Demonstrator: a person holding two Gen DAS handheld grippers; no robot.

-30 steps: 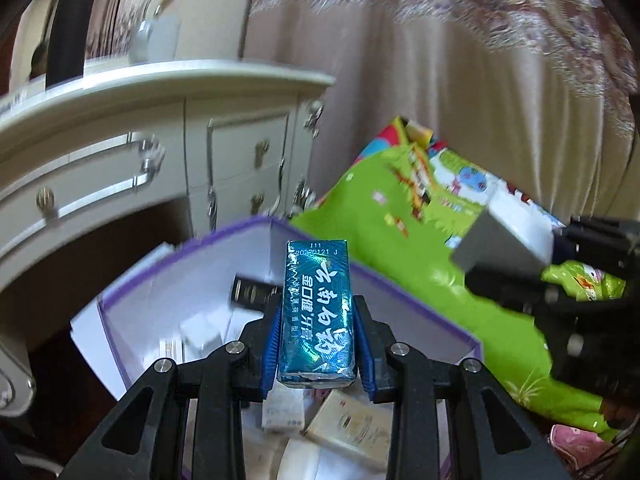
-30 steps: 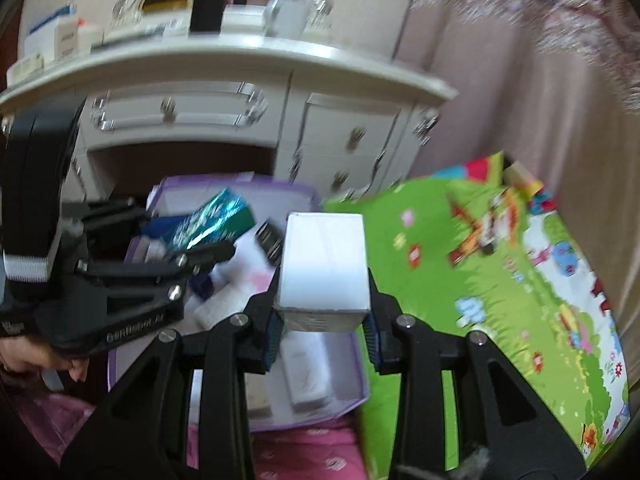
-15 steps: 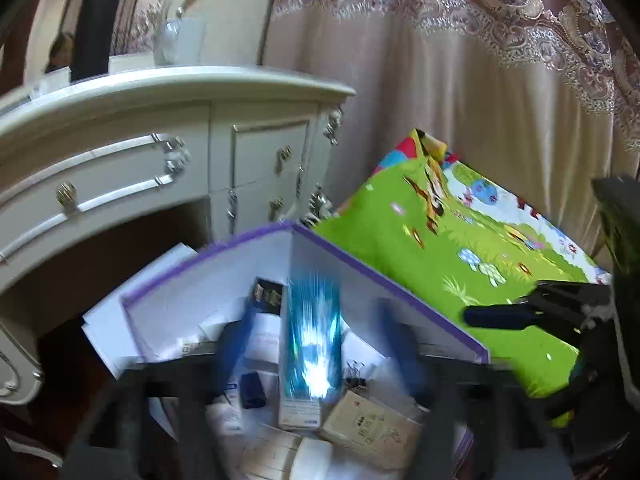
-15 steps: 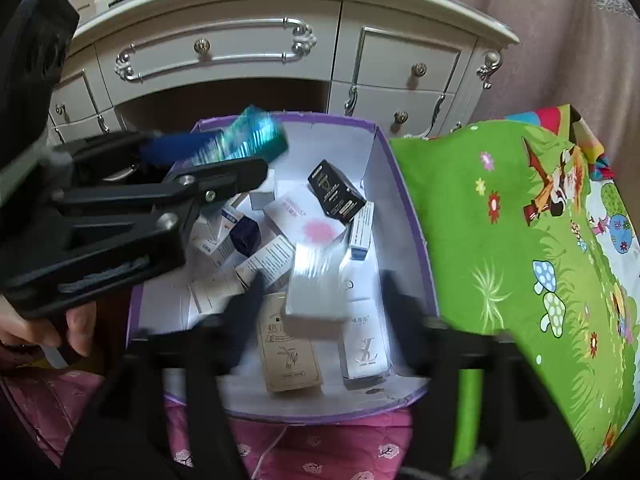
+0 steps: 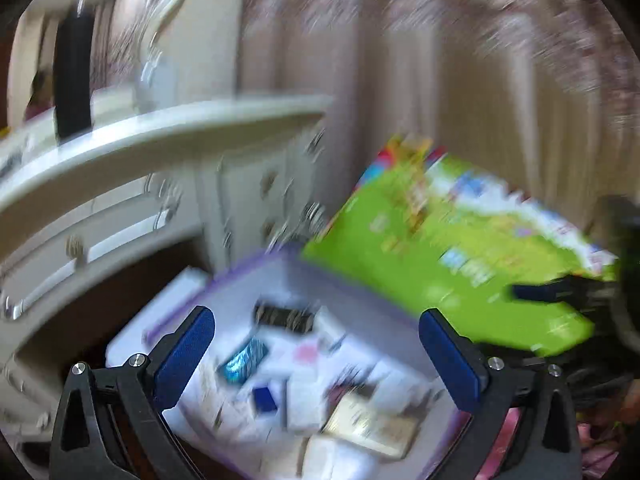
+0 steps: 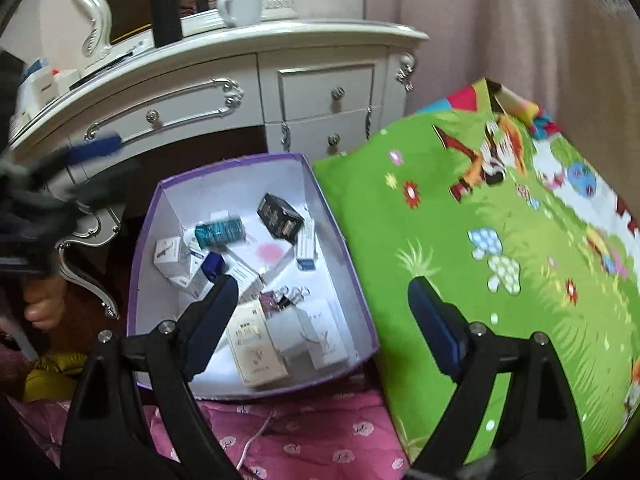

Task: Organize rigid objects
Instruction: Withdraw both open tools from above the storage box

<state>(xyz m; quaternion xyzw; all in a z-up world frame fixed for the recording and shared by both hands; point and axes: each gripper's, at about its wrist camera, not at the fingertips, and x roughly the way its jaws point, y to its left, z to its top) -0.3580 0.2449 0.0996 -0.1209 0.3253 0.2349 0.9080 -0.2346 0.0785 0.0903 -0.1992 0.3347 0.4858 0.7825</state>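
A purple-edged white box (image 6: 352,280) (image 5: 352,292) on the floor holds several small cartons. The teal foil carton (image 6: 220,231) (image 5: 244,360) lies inside it near the back, and a white carton (image 6: 308,332) lies near the front beside a beige one (image 6: 256,344). My left gripper (image 5: 316,328) hovers above the box, its jaws still opening wide with nothing between them; that view is blurred. My right gripper (image 6: 320,292) hangs over the box's front right edge, jaws also opening and empty. The left gripper (image 6: 76,160) shows blurred at the left of the right wrist view.
A white dresser (image 6: 224,88) with drawers stands behind the box, a mug (image 6: 240,6) on top. A green cartoon play mat (image 6: 500,240) lies to the right, pink patterned cloth (image 6: 300,436) in front. A hand (image 6: 44,300) is at far left. A curtain (image 6: 520,40) hangs behind.
Both grippers opened and let go: the teal carton and the white carton dropped into the box. The left gripper rose a little; the right one shifted sideways.
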